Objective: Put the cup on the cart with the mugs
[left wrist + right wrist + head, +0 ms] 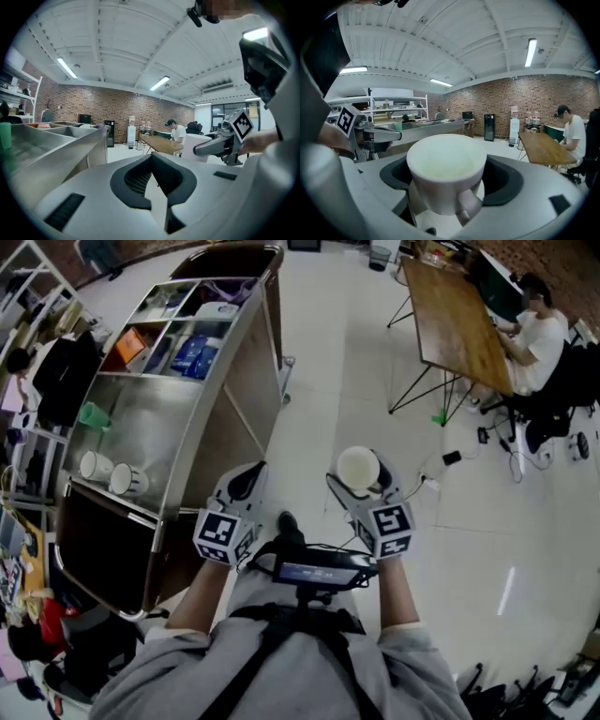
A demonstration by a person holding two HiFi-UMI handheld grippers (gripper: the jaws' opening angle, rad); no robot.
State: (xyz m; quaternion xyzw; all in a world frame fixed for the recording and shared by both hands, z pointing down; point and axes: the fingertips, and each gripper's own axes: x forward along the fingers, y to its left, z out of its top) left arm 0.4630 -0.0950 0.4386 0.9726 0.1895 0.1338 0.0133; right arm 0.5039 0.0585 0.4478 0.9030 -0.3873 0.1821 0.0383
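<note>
Right gripper view: right gripper (449,183) clamped wide on white cup (446,161), kept upright for carrying. Left gripper (151,164) closed, empty. Cart (155,423) with mugs (97,465) front-left, not yet reached.

Open-plan workspace, part lab, part office. Brick wall (553,98) ran along far side, water dispensers (514,126) standing against it. White ribbed ceiling (440,42) carried strip lights (530,51). At far right, person (539,334) sat working at long wooden table (459,320), with cables (448,459) trailing over pale tiled floor (347,362). At left stood steel cart (246,371) with bins of supplies. Metal shelving rack (396,104) stood beyond it.
</note>
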